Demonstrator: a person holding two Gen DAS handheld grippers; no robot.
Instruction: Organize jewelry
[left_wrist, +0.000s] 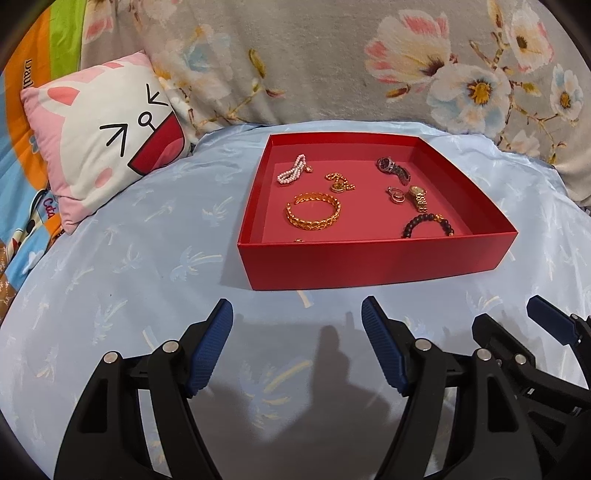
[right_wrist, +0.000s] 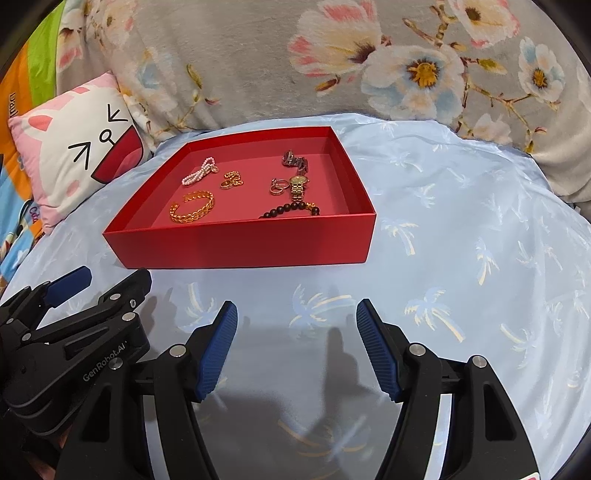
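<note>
Fingers (left_wrist: 216, 354) on both the left gripper (left_wrist: 297, 314) and right gripper (right_wrist: 297, 314) stand apart and empty short of the red box (left_wrist: 376, 262), so reach over its near wall and pinch one piece, perhaps the gold bangle (left_wrist: 313, 212), squarely.

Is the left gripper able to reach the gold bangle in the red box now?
Probably yes. The left gripper is open and empty, the red box has no lid, and the gold bangle lies apart from the other pieces. Only the low front wall must be cleared.
</note>
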